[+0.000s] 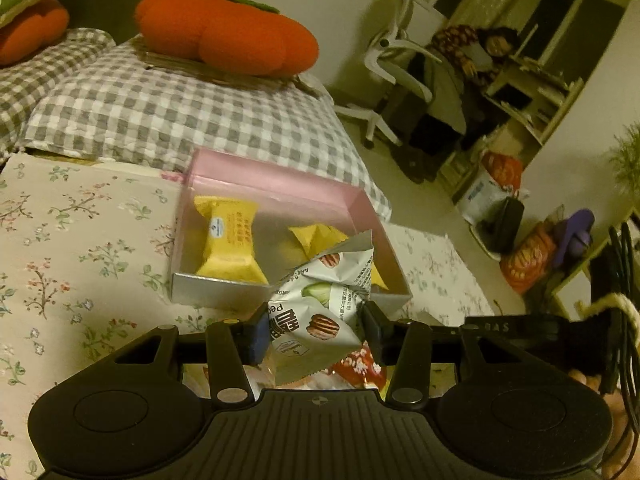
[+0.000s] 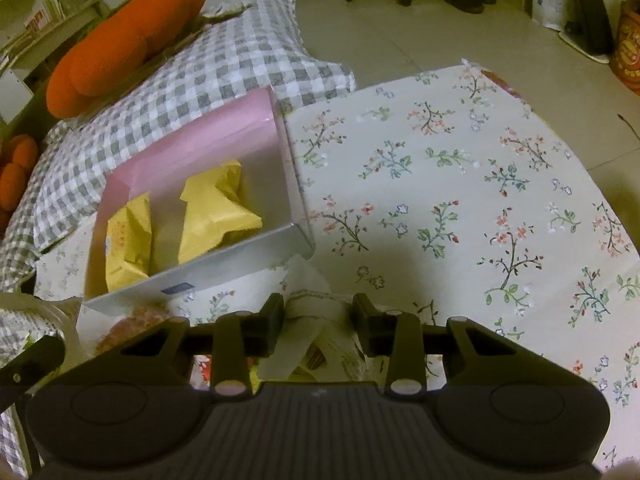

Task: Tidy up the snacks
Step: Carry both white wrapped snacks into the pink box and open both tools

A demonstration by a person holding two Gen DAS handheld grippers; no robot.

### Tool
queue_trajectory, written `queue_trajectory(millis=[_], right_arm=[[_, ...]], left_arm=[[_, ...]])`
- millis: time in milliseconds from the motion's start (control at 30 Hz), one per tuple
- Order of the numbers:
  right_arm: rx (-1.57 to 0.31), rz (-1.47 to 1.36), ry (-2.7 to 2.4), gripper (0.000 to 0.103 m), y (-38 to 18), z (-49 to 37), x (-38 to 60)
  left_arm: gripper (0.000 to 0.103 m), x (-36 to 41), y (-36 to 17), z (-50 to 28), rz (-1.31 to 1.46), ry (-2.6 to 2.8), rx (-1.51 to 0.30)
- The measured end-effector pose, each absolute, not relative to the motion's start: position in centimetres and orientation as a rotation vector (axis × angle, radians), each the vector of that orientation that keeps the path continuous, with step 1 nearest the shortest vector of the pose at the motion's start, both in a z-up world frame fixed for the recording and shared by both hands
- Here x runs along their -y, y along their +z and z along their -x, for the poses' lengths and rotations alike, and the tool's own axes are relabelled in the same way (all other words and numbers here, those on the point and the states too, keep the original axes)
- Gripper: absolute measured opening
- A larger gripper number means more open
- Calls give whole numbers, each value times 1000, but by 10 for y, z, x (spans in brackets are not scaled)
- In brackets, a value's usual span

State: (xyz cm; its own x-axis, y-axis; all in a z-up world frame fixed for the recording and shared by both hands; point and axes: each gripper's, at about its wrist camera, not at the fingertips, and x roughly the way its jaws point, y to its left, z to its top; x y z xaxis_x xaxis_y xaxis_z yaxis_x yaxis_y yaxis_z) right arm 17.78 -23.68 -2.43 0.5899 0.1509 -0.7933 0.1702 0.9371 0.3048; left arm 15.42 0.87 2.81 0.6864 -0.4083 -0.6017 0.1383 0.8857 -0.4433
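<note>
Far left: checked pillow (image 1: 120, 108), orange cushion (image 1: 224, 28) on top. On the floral cloth (image 1: 80, 240) sits the pink box (image 1: 272, 176), two yellow packets (image 1: 230, 240) inside.

Your left gripper (image 1: 314, 332) is clenched on the white snack packet (image 1: 320, 304), lifted just before the box's near wall. The packet looks light, crinkly and slippery, contents likely brittle. Take it by the body, not the sealed ends; squeeze gently.

Your right gripper (image 2: 318, 320) straddles a pale packet (image 2: 316, 312) near the box's near wall (image 2: 200, 276). Whether its pads press the film, you cannot tell.
</note>
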Motion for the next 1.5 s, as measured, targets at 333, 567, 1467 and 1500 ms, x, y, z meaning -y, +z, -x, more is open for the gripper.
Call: queue_trajectory(millis=[333, 567, 1467, 1500], right_arm=[[-912, -424, 4, 30, -20, -175, 243], [-856, -462, 18, 30, -12, -173, 247], [-712, -668, 280, 30, -6, -223, 202], [-714, -681, 288, 30, -7, -225, 200]], left_arm=[[44, -14, 27, -162, 400, -301, -743], [44, -19, 25, -174, 417, -291, -728], [45, -17, -2, -237, 502, -277, -685], [45, -17, -2, -238, 507, -282, -682]])
